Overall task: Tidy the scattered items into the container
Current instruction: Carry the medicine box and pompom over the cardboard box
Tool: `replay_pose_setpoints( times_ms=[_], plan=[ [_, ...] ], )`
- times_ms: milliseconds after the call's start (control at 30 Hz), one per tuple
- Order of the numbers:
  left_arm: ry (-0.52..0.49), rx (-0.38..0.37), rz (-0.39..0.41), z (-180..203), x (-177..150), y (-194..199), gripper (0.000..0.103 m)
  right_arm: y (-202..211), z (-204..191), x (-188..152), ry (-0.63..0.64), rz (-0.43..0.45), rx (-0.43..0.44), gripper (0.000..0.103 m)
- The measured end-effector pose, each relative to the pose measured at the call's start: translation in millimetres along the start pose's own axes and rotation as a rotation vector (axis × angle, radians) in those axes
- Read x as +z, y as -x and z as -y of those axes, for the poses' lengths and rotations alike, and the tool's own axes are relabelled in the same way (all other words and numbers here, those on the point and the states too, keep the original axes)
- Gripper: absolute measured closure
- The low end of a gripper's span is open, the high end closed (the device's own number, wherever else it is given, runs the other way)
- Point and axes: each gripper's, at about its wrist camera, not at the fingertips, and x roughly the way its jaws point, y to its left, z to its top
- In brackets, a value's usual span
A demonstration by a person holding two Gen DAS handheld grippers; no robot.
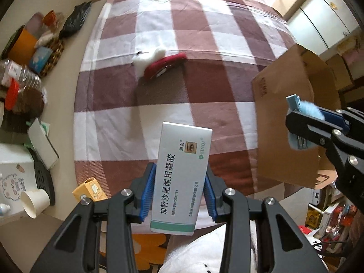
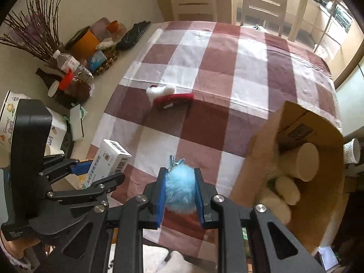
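Observation:
My left gripper (image 1: 180, 177) is shut on a pale blue-white medicine box (image 1: 182, 177) with Chinese print, held above the checked tablecloth; it also shows in the right wrist view (image 2: 107, 166). My right gripper (image 2: 180, 190) is shut on a fluffy light-blue pompom hair clip (image 2: 180, 191), just left of the open cardboard box (image 2: 318, 182); the clip also shows in the left wrist view (image 1: 302, 113). The box holds cream plush pieces (image 2: 307, 161). A red and white fluffy hair clip (image 1: 159, 64) lies on the cloth mid-table, also in the right wrist view (image 2: 170, 97).
The red-and-white checked cloth (image 1: 204, 34) covers the table. Clutter lines the left side: water bottle (image 2: 72, 64), orange container (image 1: 21, 44), paper cup (image 1: 34, 201), small yellow box (image 1: 91, 188), black bag (image 1: 74, 19). Chairs (image 2: 264, 0) stand beyond the far edge.

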Motion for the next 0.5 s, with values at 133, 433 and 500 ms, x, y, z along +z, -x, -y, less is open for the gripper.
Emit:
replay_pose_setpoints(
  times_ms=[133,433,500],
  plan=[
    [-0.038,-0.005,0.015,21,7,8,0.063,17,16,-4,-0.023,0.024,-0.005,0.081],
    [-0.141,-0.024,0.047,77,22,26,0.063,46,61,-20,-0.098,0.054,-0.028,0.081],
    [-0.164,-0.032,0.051,91,25,29,0.063,51,71,-24,-0.115,0.055,-0.03,0.081]
  ],
)
